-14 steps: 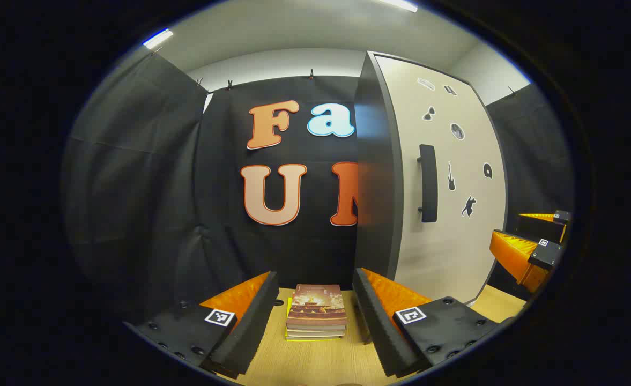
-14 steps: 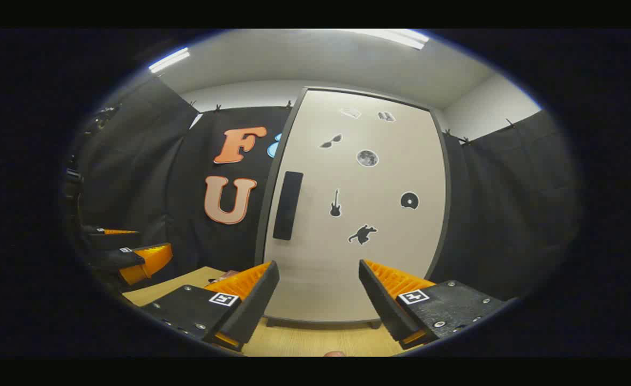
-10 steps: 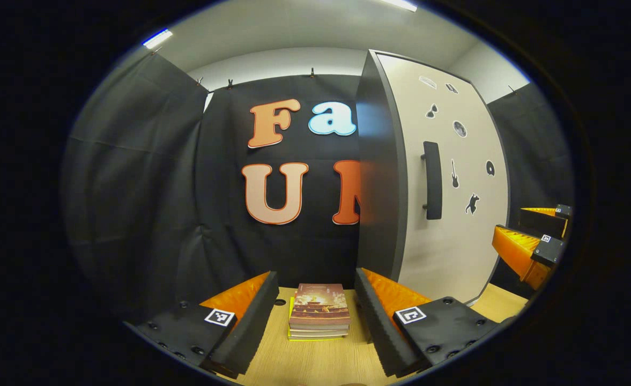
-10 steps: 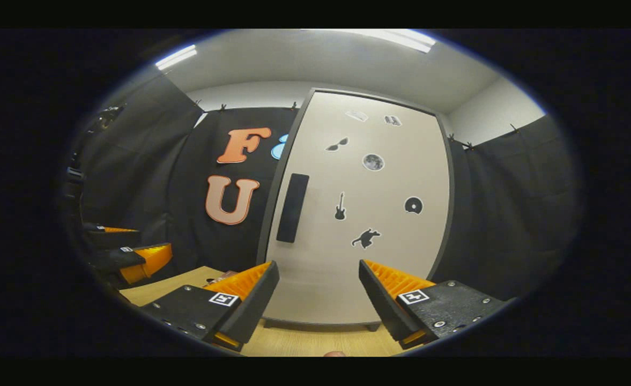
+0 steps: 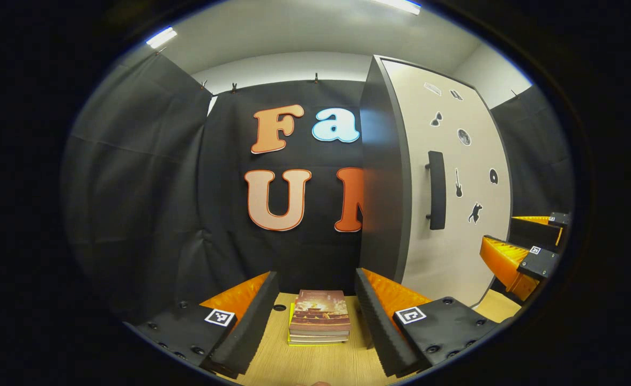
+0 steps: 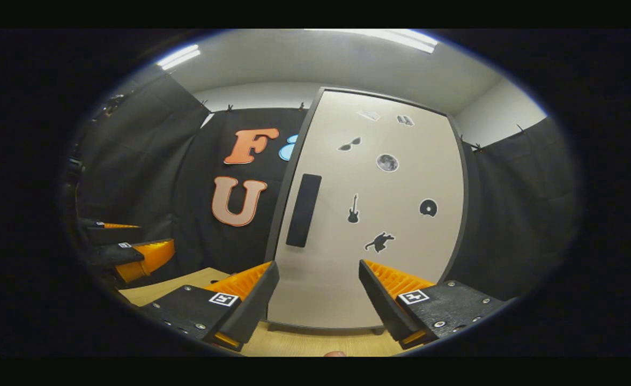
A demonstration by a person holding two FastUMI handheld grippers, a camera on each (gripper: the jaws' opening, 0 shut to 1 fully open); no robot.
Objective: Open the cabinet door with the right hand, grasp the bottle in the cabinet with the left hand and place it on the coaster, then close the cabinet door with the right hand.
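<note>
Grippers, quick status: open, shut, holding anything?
Left gripper: open, holding nothing, above the stack of books.
Right gripper: open, holding nothing, facing the cabinet door.

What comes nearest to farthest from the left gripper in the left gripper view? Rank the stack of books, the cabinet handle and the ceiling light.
From the left gripper:
1. Stack of books: on the table, just ahead between its open fingers.
2. Cabinet handle: up to the right, on the closed cabinet door.
3. Ceiling light: high at upper left, farthest.
</note>
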